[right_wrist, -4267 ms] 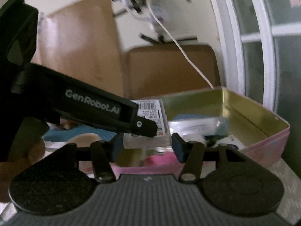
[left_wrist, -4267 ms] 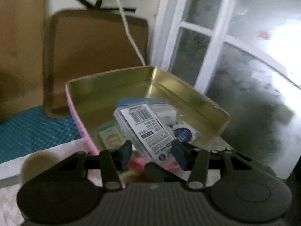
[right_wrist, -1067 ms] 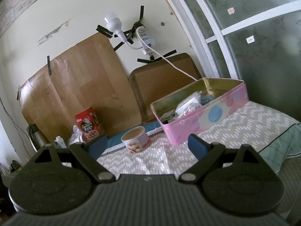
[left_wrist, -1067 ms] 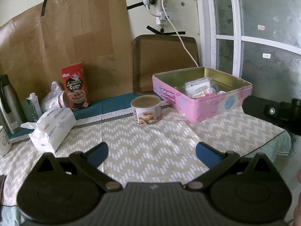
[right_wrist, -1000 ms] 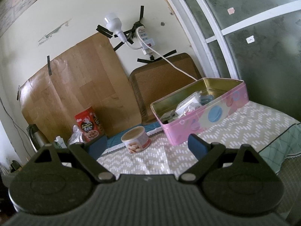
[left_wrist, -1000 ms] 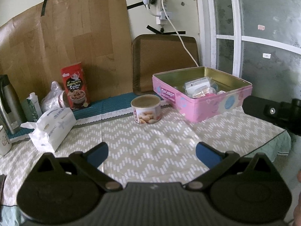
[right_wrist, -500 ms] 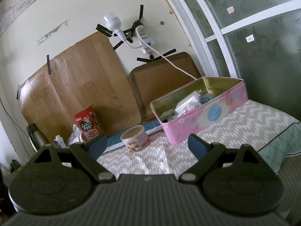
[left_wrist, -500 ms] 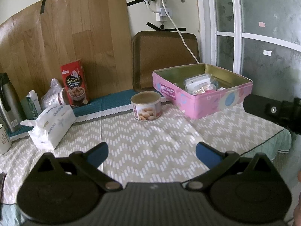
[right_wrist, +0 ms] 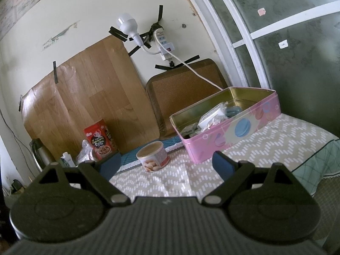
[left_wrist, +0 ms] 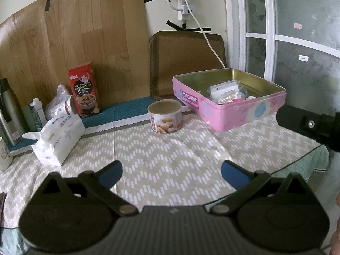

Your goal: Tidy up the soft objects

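Note:
A pink macaron tin (left_wrist: pixel 244 114) (right_wrist: pixel 240 131) stands open at the table's far right with several soft packets (left_wrist: pixel 225 92) (right_wrist: pixel 212 116) lying in it. My left gripper (left_wrist: pixel 171 173) is open and empty, held back over the near part of the table. My right gripper (right_wrist: pixel 166 164) is open and empty too, well short of the tin. The right gripper's black body (left_wrist: pixel 312 125) shows at the right edge of the left wrist view.
A round snack can (left_wrist: pixel 165 116) (right_wrist: pixel 153 156) stands left of the tin. A tissue pack (left_wrist: pixel 57 138), a red box (left_wrist: pixel 84 91) (right_wrist: pixel 101 140), a plastic bag (left_wrist: pixel 60 104) and a flask (left_wrist: pixel 9 110) stand at the left. A white cable (left_wrist: pixel 204 31) hangs behind the tin.
About four seconds ago both grippers were at the tin, the left shut on a labelled packet. Now both are drawn back, open and empty; the packet lies in the tin.

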`<state>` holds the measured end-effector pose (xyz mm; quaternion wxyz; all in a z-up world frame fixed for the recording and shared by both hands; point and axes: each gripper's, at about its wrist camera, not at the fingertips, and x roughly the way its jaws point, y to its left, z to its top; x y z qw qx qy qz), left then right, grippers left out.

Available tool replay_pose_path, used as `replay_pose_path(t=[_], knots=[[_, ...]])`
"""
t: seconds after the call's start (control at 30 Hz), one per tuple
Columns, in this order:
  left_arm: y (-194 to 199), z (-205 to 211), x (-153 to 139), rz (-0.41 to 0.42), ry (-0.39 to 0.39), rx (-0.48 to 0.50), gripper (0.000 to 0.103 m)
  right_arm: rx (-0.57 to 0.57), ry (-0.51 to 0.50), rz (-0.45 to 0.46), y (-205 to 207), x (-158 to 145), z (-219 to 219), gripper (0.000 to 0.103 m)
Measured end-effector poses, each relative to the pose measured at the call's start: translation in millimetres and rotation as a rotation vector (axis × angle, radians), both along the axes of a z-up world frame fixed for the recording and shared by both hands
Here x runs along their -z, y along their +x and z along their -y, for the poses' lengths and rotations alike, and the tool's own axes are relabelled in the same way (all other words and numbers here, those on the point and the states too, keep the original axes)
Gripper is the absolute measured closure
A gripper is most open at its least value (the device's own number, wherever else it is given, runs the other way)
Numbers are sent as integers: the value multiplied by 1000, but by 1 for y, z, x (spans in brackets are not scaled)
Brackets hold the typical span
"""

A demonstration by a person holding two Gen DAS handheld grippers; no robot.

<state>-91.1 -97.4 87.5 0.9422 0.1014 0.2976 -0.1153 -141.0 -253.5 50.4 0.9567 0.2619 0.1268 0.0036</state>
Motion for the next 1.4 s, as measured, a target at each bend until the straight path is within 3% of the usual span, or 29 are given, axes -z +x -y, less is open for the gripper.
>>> replay_pose_path(t=[0.87, 1.4], knots=[[2, -15, -8, 39, -35, -82, 0, 2, -32, 10, -2, 1, -5, 8], [-2, -14, -10, 38, -49, -66, 0, -5, -35, 11, -2, 1, -5, 8]])
